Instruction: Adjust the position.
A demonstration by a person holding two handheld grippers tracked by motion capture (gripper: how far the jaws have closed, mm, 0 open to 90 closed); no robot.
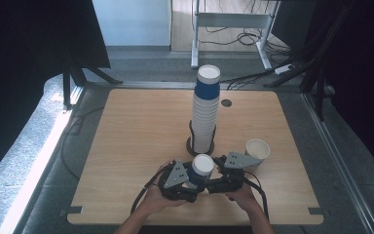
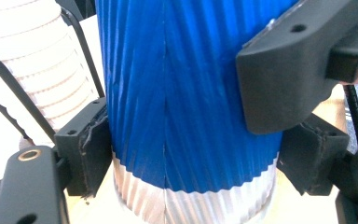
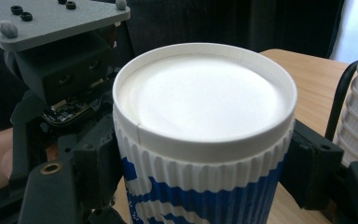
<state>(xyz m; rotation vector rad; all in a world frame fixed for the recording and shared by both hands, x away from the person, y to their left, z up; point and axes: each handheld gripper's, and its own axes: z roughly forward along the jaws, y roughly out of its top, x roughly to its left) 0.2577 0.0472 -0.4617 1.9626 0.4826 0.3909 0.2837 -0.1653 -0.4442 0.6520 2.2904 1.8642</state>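
Gripping one inverted blue cup (image 1: 202, 168) at six o'clock of the tall stack (image 1: 205, 114), both tongs, left (image 1: 184, 179) and right (image 1: 217, 176), sit clamped on it; uneven squeezing could crush or tip it on the surface (image 1: 136, 146).

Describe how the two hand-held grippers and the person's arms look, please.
Both the left gripper and the right gripper are black and blocky, each with two black jaws and a grey three-cornered plate on top, studded with small dark screws. A black cable loops back from each along the table. The person's forearms are bare, with no sleeves visible.
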